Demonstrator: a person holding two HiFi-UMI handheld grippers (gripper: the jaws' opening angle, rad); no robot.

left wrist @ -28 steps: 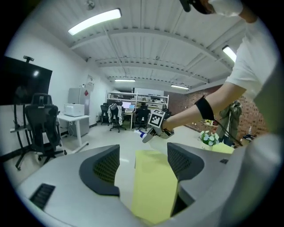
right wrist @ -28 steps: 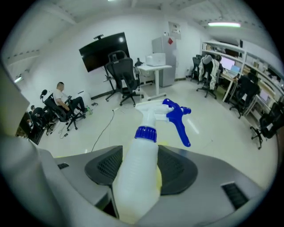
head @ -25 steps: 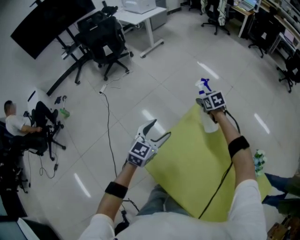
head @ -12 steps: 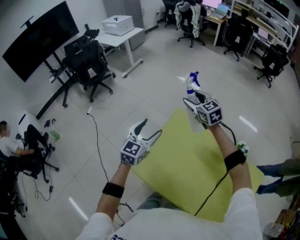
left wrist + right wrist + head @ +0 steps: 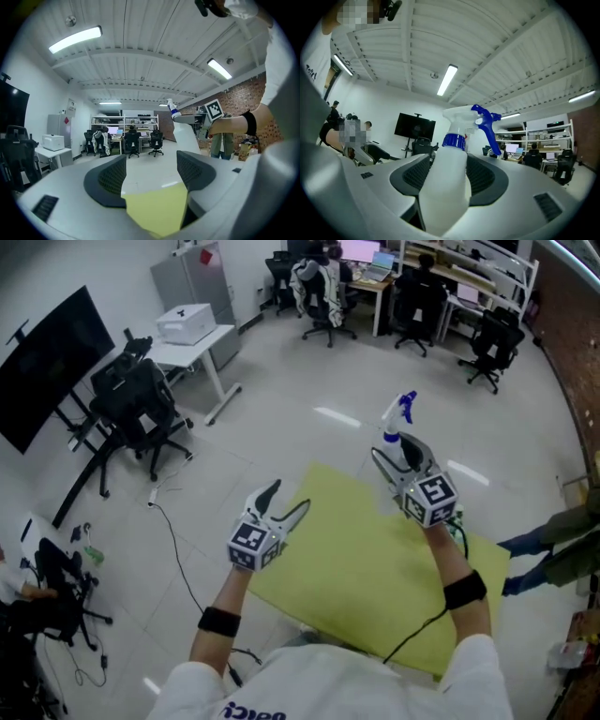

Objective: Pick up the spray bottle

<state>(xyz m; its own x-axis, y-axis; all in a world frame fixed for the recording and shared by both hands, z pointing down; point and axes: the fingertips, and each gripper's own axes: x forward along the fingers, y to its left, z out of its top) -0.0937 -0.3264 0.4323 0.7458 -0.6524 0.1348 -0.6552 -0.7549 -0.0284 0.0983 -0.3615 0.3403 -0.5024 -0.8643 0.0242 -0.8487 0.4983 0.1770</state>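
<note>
The spray bottle is white with a blue collar and trigger. It is held up in the air above the far edge of the yellow tabletop, nozzle pointing away. My right gripper is shut on its body; in the right gripper view the bottle fills the gap between both dark pads. My left gripper hovers over the tabletop's left edge, open and empty. In the left gripper view its jaws stand apart, with the bottle raised beyond them to the right.
Grey office floor lies all around the yellow tabletop. A white desk with a printer and black chairs stand at the left, with a dark screen beyond. Desks with seated people line the far wall. A person stands at the right edge.
Both grippers have risen. The right one has carried the bottle higher and tipped toward level. The head view has swung up toward the far desks.
</note>
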